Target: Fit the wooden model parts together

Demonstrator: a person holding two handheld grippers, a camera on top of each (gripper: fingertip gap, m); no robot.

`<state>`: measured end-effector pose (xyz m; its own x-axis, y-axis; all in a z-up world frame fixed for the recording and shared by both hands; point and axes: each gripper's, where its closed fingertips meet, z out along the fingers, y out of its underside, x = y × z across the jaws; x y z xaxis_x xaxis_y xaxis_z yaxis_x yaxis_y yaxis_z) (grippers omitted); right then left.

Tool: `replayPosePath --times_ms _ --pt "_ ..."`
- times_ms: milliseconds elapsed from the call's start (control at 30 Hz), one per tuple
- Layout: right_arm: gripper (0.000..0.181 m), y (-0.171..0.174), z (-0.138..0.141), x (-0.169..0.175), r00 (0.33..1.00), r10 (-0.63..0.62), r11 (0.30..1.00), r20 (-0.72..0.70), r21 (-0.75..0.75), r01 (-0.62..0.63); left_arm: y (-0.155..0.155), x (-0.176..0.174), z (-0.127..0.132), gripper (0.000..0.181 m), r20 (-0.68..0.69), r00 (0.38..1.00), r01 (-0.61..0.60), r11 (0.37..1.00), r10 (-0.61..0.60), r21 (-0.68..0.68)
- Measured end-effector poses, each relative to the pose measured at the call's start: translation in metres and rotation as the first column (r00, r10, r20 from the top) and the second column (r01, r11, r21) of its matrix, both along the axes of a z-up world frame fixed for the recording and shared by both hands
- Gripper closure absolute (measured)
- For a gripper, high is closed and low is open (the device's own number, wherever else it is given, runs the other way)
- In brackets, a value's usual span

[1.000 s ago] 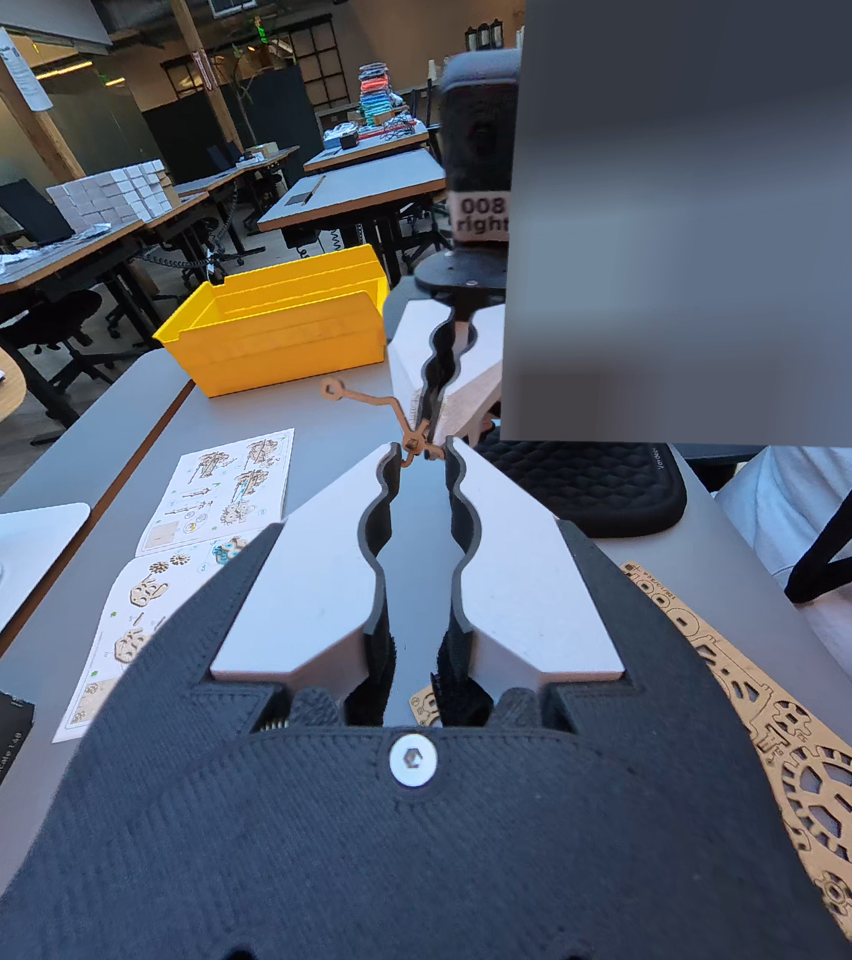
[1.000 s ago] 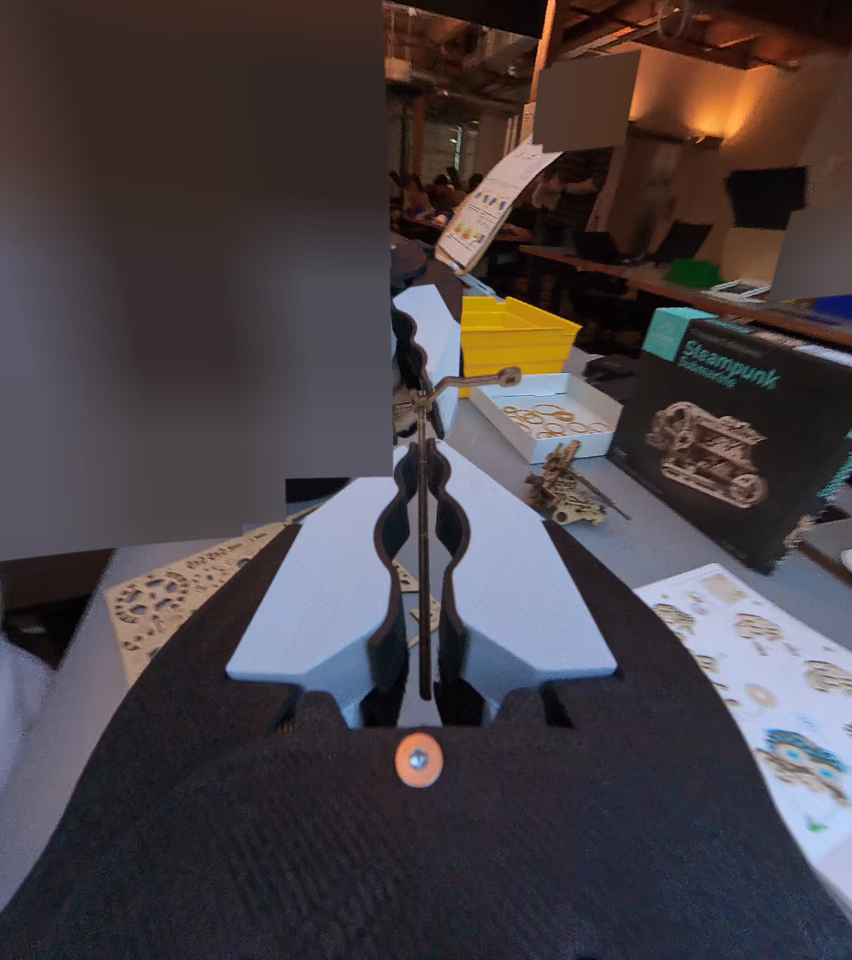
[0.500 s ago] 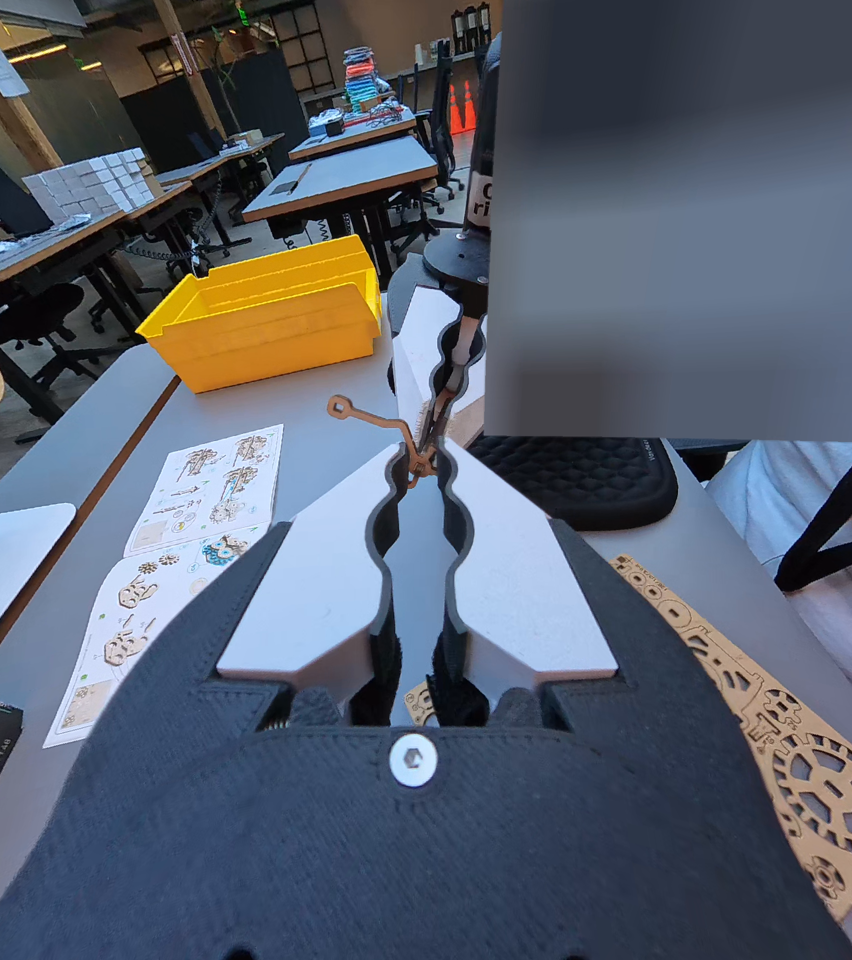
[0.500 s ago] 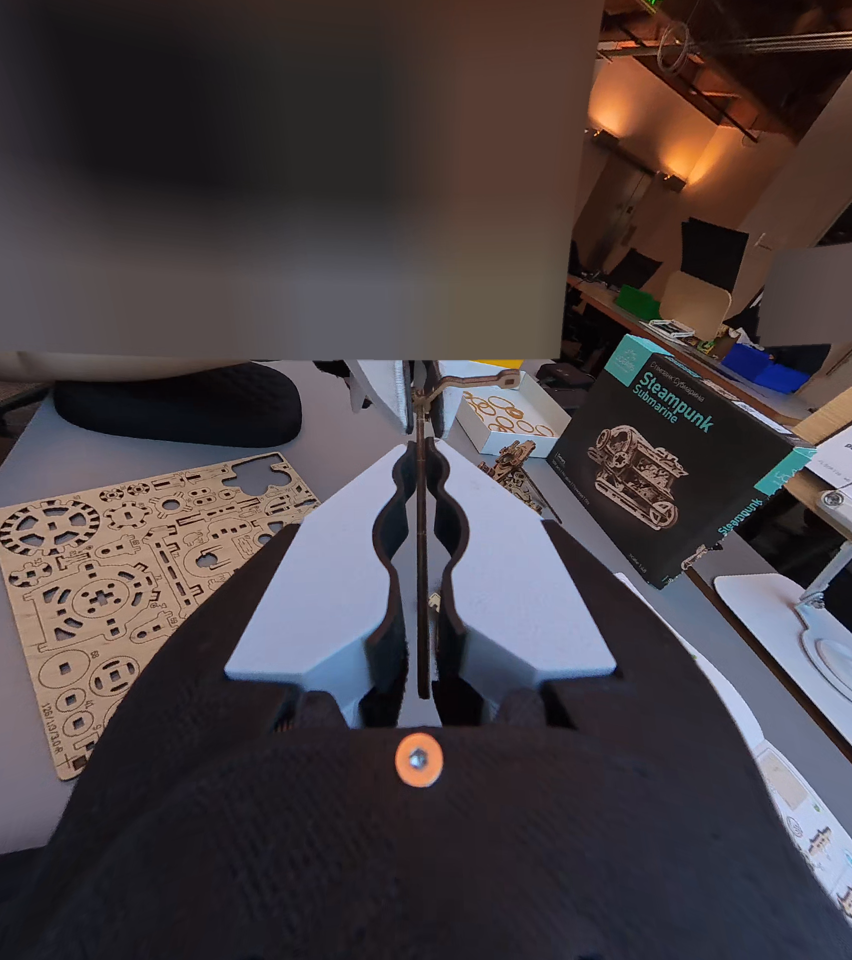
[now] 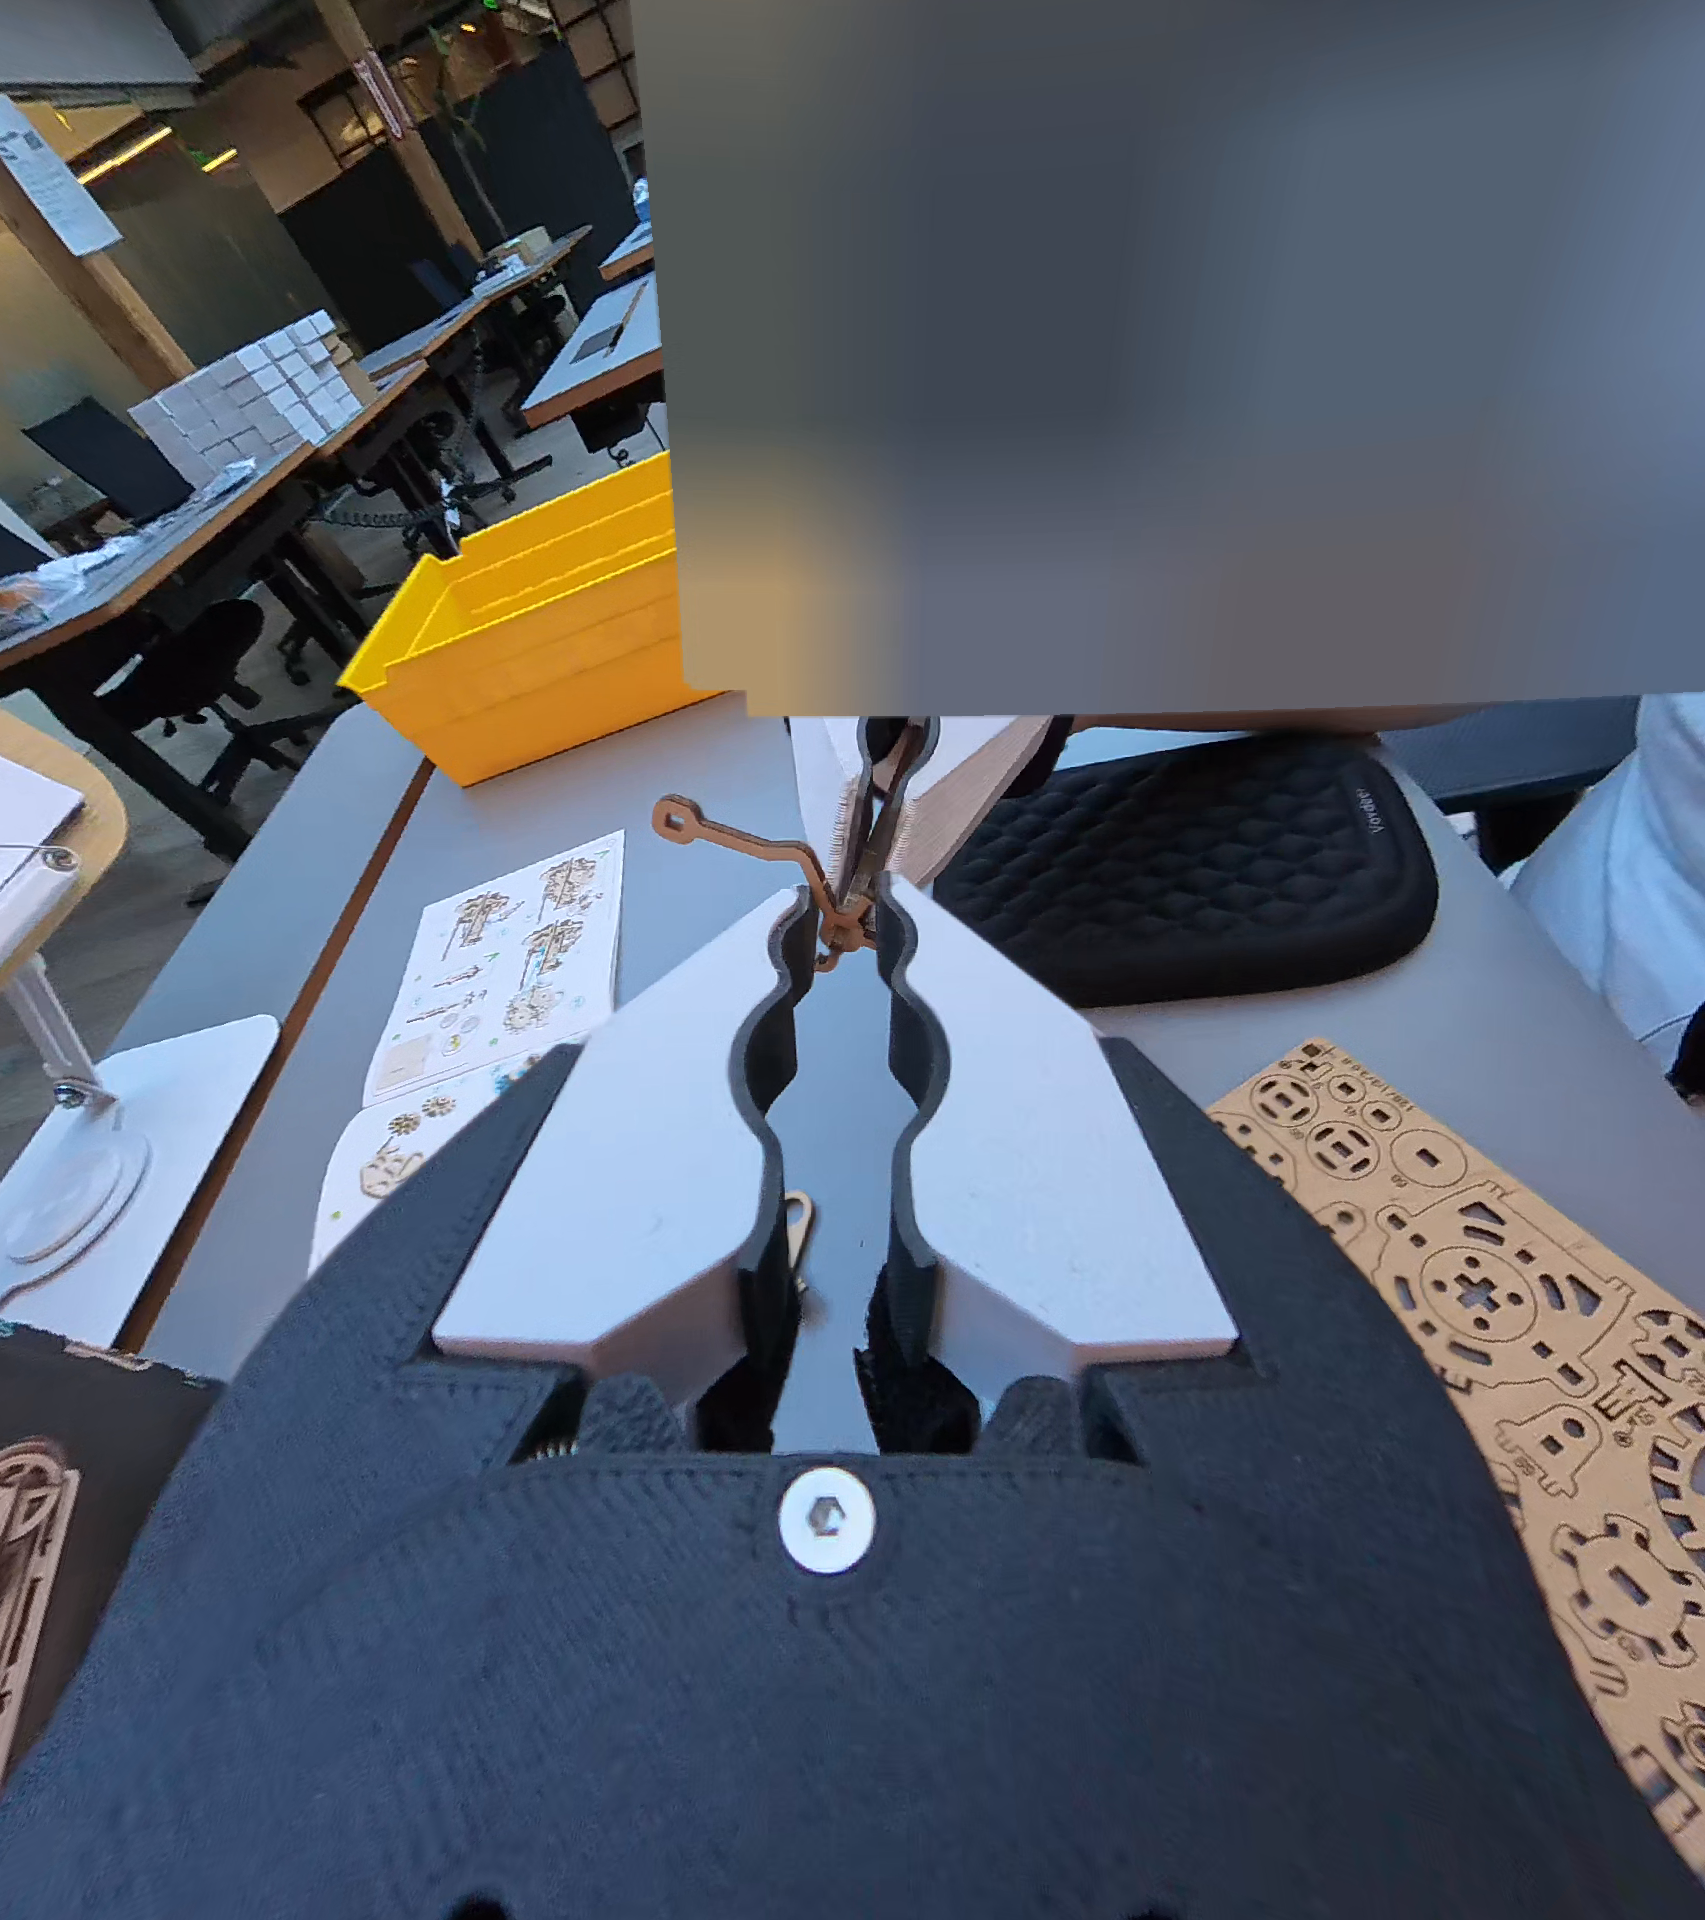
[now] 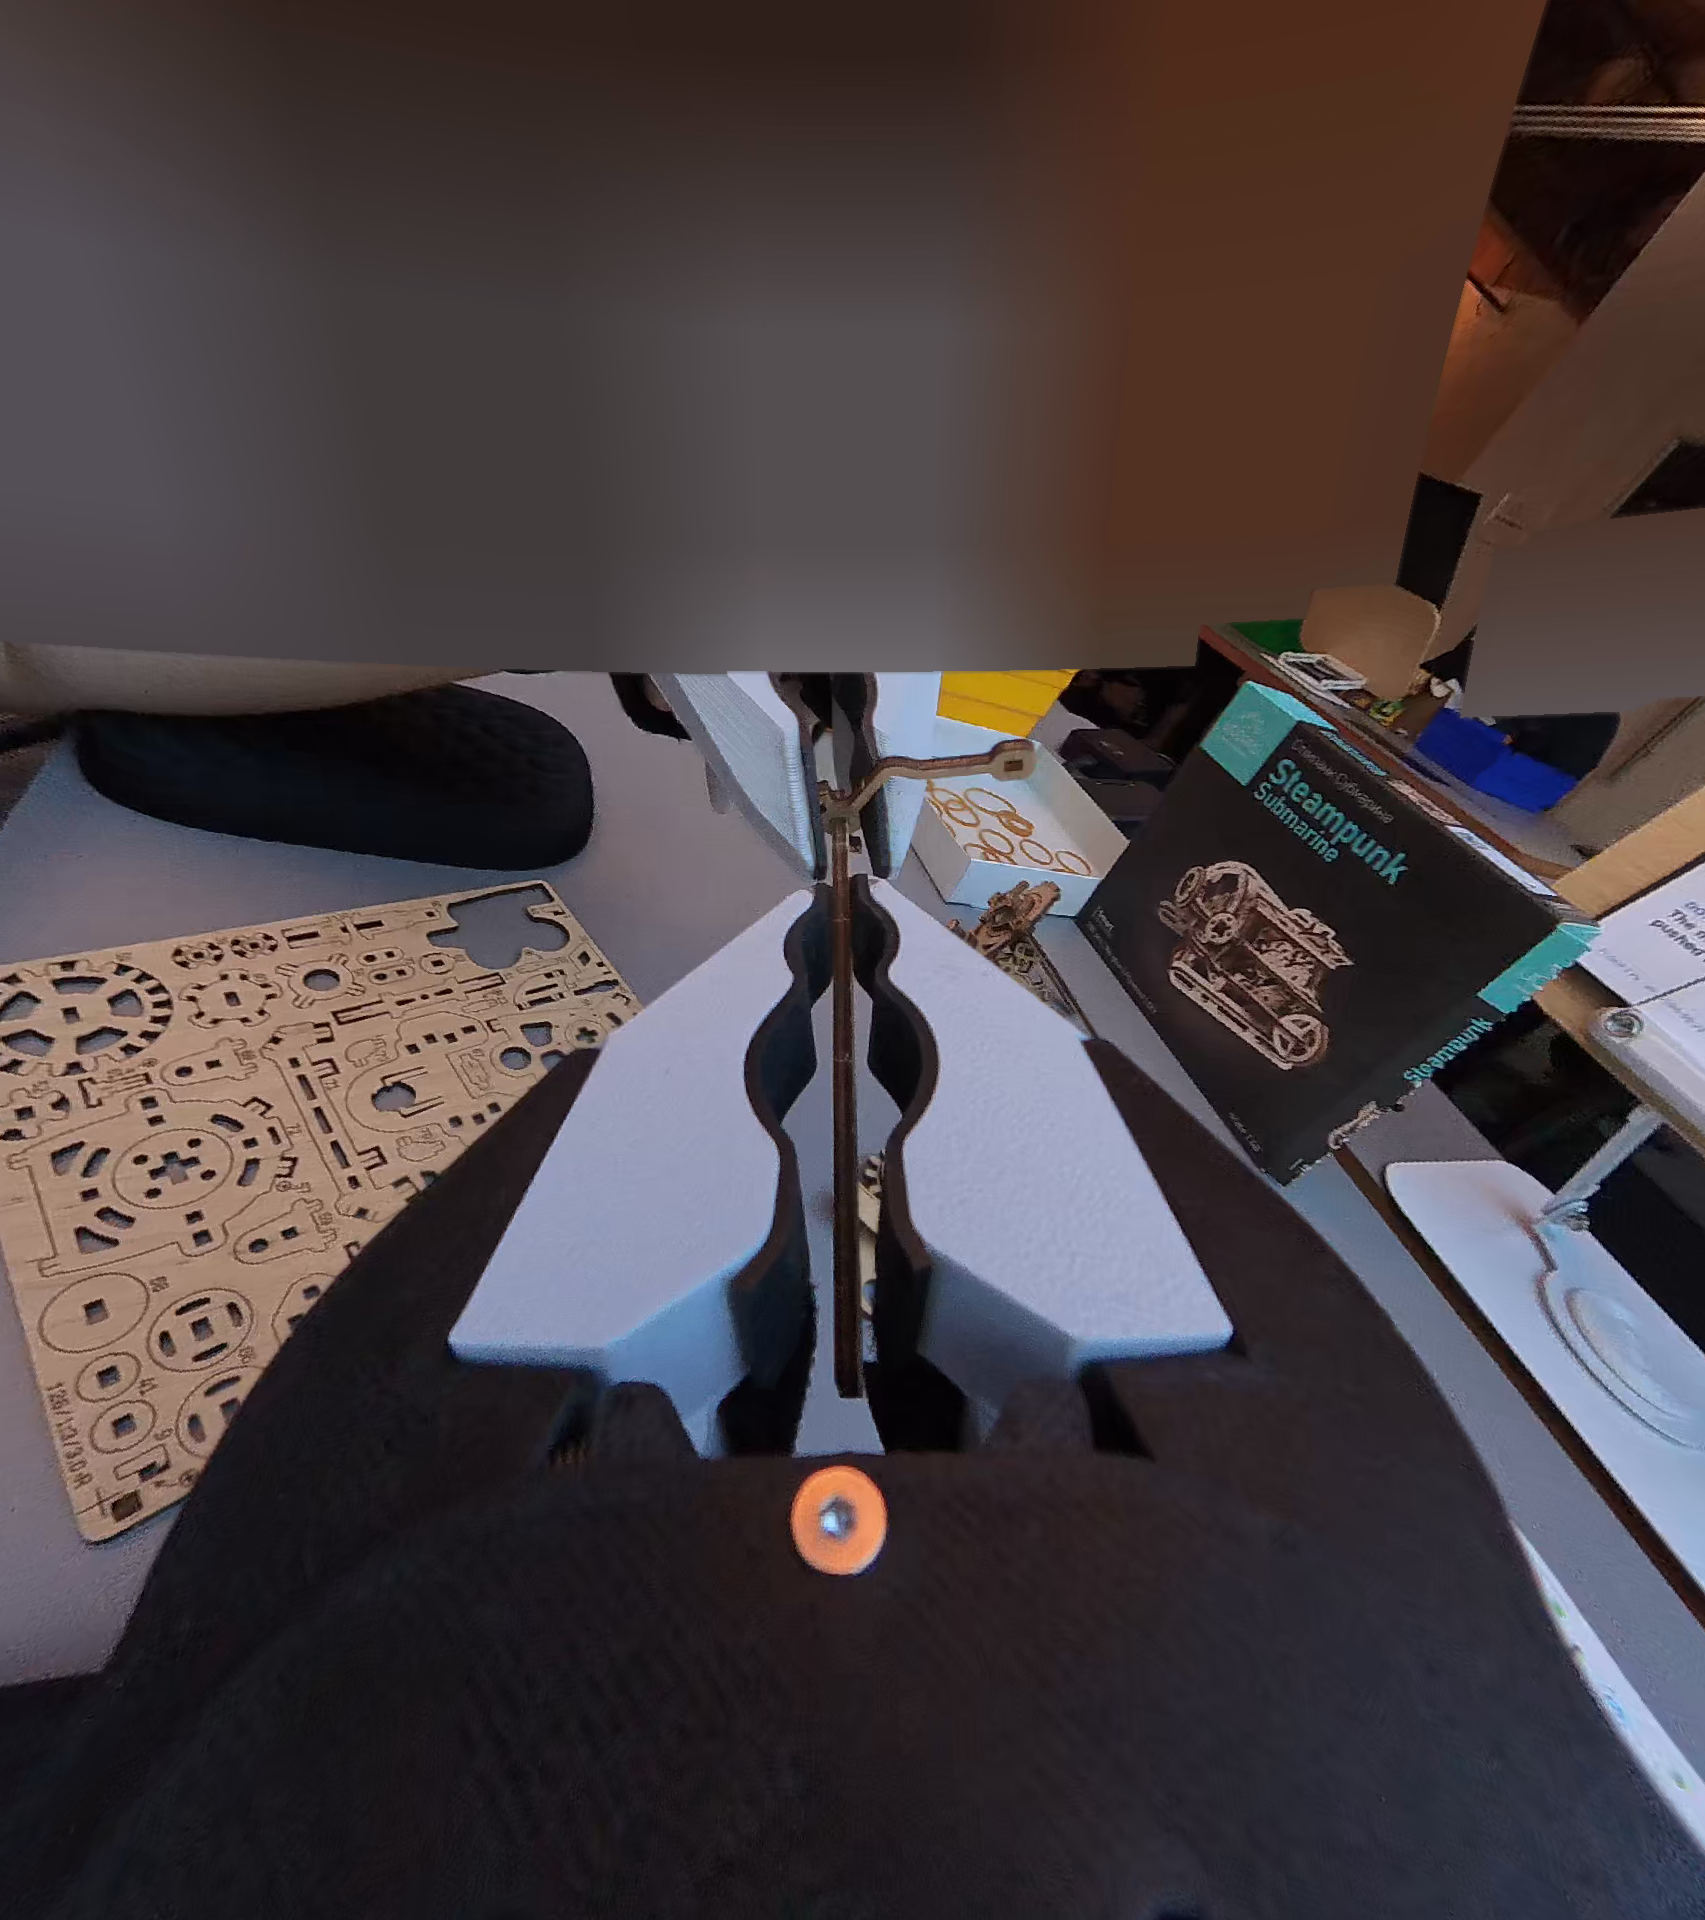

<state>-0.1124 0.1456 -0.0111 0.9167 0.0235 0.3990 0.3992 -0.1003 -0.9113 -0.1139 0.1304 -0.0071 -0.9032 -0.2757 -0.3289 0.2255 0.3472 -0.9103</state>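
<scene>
The wooden model part [image 6: 843, 1091], a thin flat strip seen edge-on, stood clamped between the right tongs [image 6: 840, 894], held above the worktop [image 5: 1513, 997]. At its far tip sat a slender cranked arm [image 5: 734, 836] ending in a small eyelet, and the left tongs [image 5: 843, 914] met that joint with their tips nearly closed (whether they truly pinched it could not be told). Pressing the joint home would likely go best with both pieces kept in line and the force gentle, since such thin laser-cut plywood looked apt to snap. Nearby lay the pale punched parts sheet [image 6: 204, 1122], a matte black padded rest [image 5: 1191, 873] and the glossy yellow bin [image 5: 536, 634].
</scene>
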Motion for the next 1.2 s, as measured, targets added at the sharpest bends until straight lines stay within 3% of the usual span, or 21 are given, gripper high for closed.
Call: replayPosePath --times_ms 167,367,467,533,600,833,1033,1133,1200 --pt "0.180 0.001 -0.004 0.001 0.999 -0.024 0.999 0.047 -0.029 0.025 0.002 0.001 -0.004 0.174 -0.056 0.998 0.005 1.000 -0.004 0.011" --pt "0.180 0.001 -0.029 0.006 0.988 -0.062 0.973 0.144 -0.213 0.092 0.005 0.003 -0.029 0.174 -0.008 0.999 -0.032 0.979 0.035 0.200" --pt "0.180 0.002 -0.028 0.005 1.000 -0.027 0.981 -0.010 -0.191 0.025 0.005 0.003 -0.031 0.174 -0.009 1.000 -0.025 0.980 0.027 0.196" --pt "0.179 0.000 -0.021 -0.001 0.974 0.054 0.986 -0.222 -0.143 -0.087 0.002 0.000 -0.024 0.174 -0.010 1.000 0.001 0.989 0.001 0.147" --pt "0.179 -0.001 -0.022 -0.005 0.936 0.119 0.978 -0.332 -0.123 -0.168 0.000 -0.004 -0.021 0.174 -0.013 0.999 0.030 0.992 -0.029 0.121" --pt "0.179 -0.003 -0.039 -0.008 0.953 0.126 0.958 -0.275 -0.214 -0.189 -0.001 -0.010 -0.038 0.173 -0.069 0.996 0.074 0.979 -0.062 0.188" --pt "0.179 0.002 -0.013 0.004 0.961 0.075 0.995 -0.265 -0.040 -0.089 0.002 0.005 -0.015 0.174 0.026 0.999 -0.021 0.996 0.019 0.092" --pt "0.179 0.004 0.003 -0.001 0.958 0.107 0.993 -0.267 0.079 -0.089 0.004 0.001 0.002 0.174 0.030 1.000 -0.004 1.000 0.003 0.009" --pt "0.179 0.004 0.005 -0.002 0.962 0.107 0.993 -0.253 0.083 -0.089 0.004 -0.002 0.006 0.174 0.021 1.000 0.011 1.000 -0.011 -0.014"
